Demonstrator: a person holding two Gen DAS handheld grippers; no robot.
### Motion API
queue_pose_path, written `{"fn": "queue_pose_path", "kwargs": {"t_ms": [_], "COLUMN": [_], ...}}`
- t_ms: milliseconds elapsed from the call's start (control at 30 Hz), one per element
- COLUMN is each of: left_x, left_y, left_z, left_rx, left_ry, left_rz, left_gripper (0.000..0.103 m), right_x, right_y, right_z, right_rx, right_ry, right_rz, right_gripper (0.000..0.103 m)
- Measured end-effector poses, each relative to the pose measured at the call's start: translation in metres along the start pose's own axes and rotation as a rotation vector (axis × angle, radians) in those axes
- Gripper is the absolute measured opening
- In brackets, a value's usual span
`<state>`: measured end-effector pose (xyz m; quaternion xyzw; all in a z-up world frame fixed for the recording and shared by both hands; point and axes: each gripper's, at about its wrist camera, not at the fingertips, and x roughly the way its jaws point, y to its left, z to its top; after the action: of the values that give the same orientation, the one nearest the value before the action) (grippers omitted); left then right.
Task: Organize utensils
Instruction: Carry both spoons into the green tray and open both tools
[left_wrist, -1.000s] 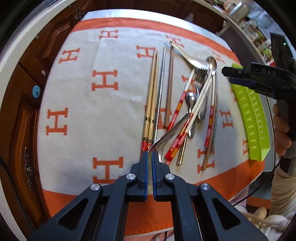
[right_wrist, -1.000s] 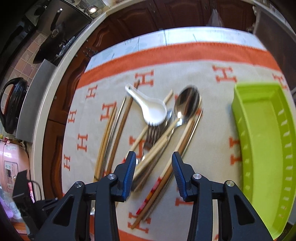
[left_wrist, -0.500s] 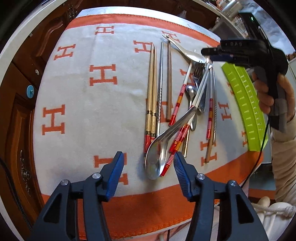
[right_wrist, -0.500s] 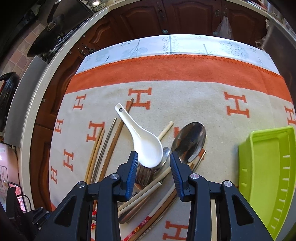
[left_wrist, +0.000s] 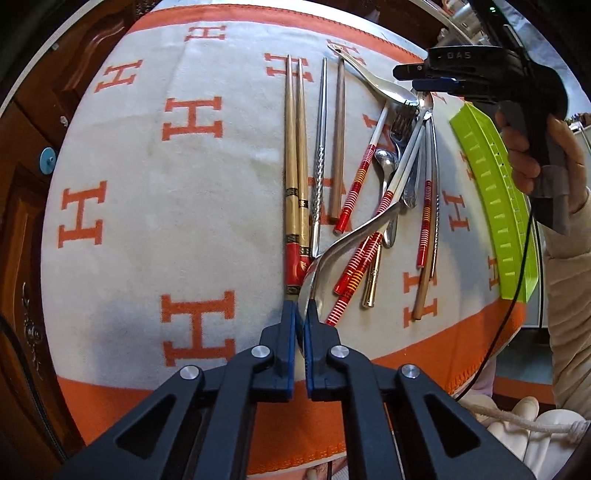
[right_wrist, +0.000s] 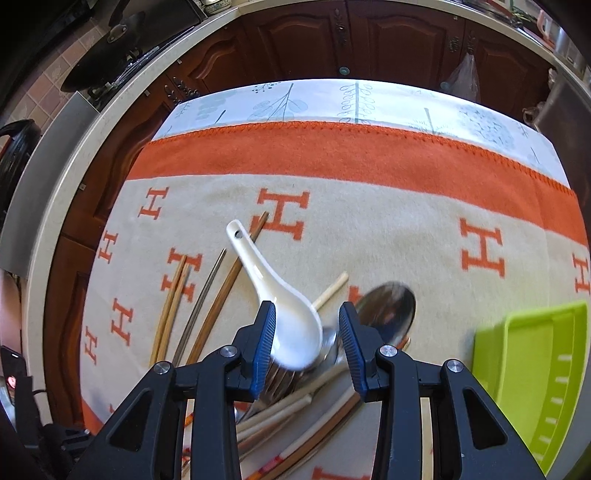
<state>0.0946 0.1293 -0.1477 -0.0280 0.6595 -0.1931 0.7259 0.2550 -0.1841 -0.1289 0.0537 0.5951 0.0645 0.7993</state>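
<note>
Spoon (left_wrist: 354, 236) bowl in left hand-held gripper (left_wrist: 303, 314), handle pts up-right diag.

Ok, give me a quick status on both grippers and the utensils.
Left gripper shut on big steel spoon. Right gripper open, fingers straddling white ceramic spoon. Chopsticks overlap the steel spoon. Green tray waits right.

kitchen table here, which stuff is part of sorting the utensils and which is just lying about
Part of the job:
- metal spoon, held in the left claw
- white ceramic spoon, between the open right claw's fingers
- wooden chopsticks
- fork
- green tray

Lying about:
- patterned cloth
- black wok
- cabinets
</note>
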Motion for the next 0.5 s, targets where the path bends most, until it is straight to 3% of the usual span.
{"fn": "queue_pose_path", "kwargs": {"t_ms": [300, 367, 500], "left_x": [-0.019, -0.027, -0.042], "left_y": [0.003, 0.007, 0.009], "left_z": [-0.018, -0.02, -0.017], "left_rx": [-0.13, -0.164, -0.204], "left_ry": [-0.056, -0.082, -0.133], "left_rz": [-0.039, -0.047, -0.062], "left_gripper": [0.001, 0.001, 0.001], "right_x": [0.03, 0.034, 0.033], "right_y": [0.018, 0.021, 0.02], "right_z": [0.012, 0.01, 0.006], "right_rx": [-0.136, -0.151, -0.141], "right_ry": [0.051, 0.065, 0.084], "right_rz": [-0.019, -0.042, 0.001], "right_gripper": [0.032, 0.026, 0.018]}}
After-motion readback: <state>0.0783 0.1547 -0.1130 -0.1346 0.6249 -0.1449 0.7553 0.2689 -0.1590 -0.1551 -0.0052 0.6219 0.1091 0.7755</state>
